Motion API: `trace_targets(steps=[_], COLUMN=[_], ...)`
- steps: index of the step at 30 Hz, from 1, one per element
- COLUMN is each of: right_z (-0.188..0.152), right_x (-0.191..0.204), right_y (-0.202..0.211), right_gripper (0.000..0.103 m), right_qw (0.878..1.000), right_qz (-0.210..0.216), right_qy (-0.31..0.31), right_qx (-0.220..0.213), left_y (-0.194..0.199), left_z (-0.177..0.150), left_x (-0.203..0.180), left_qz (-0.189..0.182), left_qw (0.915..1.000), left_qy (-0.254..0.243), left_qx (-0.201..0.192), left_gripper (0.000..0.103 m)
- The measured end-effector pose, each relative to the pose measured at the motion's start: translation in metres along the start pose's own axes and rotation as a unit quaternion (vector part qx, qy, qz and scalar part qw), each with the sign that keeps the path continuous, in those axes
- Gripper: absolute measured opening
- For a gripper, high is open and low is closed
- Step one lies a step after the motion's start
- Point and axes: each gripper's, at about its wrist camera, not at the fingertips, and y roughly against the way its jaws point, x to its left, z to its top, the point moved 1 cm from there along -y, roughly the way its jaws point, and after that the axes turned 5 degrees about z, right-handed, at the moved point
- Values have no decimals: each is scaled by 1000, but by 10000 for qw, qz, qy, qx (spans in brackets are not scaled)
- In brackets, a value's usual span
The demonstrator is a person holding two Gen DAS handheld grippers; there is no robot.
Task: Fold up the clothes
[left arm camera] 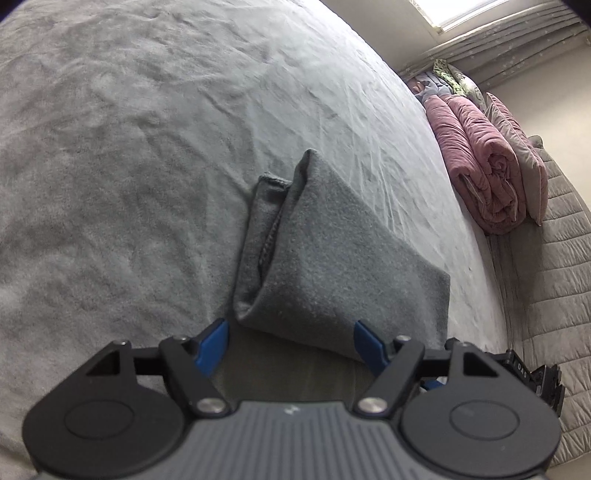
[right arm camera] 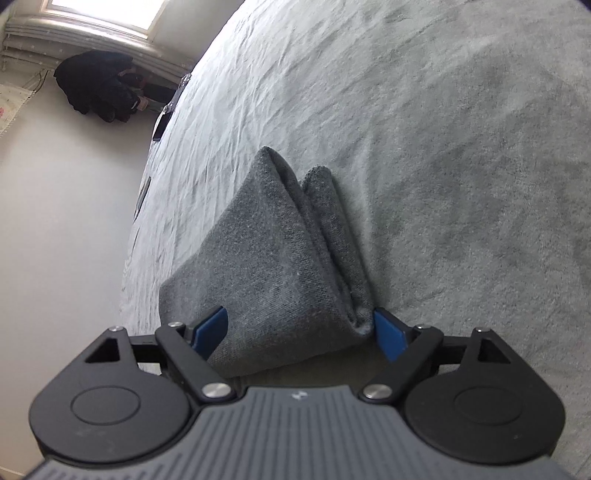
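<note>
- Garment [left arm camera: 332, 266]: dark grey knit, folded into a thick wedge, lying on the bed just ahead of both grippers.
- Left gripper [left arm camera: 291, 341]: jaws spread wide, blue pads to either side of the garment's near edge. The pads do not press on the cloth; nothing is gripped.
- Right gripper [right arm camera: 301, 332]: jaws spread wide. The left pad sits in front of the near fold; the right pad is just beside the garment's near right corner. Whether that pad touches the cloth cannot be told; no pinch is visible.
- Garment layers: in the left view a stitched hem [left arm camera: 271, 229] runs along an open fold on its left side; in the right view two rounded fold ends stand side by side at its far end.
- Sheet [left arm camera: 147, 147]: pale grey, creased, covering the bed around the garment on all sides.
- Far right, left view: a rolled pink quilt [left arm camera: 480, 166] lies at the bed's edge, with a grey cushion [left arm camera: 517, 155] against it.
- Far left, right view: a dark bundle [right arm camera: 99, 85] beneath a window [right arm camera: 107, 11], well apart from the garment.
</note>
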Motion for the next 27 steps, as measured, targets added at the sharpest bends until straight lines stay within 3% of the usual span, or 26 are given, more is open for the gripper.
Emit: trace_targets(steps=[4,12,27], right_z=[-4,-9,-16], right_x=[-3,-5,-21], right_y=[2,8,27], right_gripper=[87,87,87], right_qw=[9998,9988,9976], right_qz=[138,244,346], right_qy=[-105,-226,-378], right_qx=[-134,-351,-459], left_y=[-7,-19,-25], left_z=[-3,0,4], left_x=[4,3,1], left_qz=[-385,-512,-601], left_qw=[9982,9969,9966], left_qy=[427,588,375], left_qx=[153,-56,-430], left_gripper=[78,78,79])
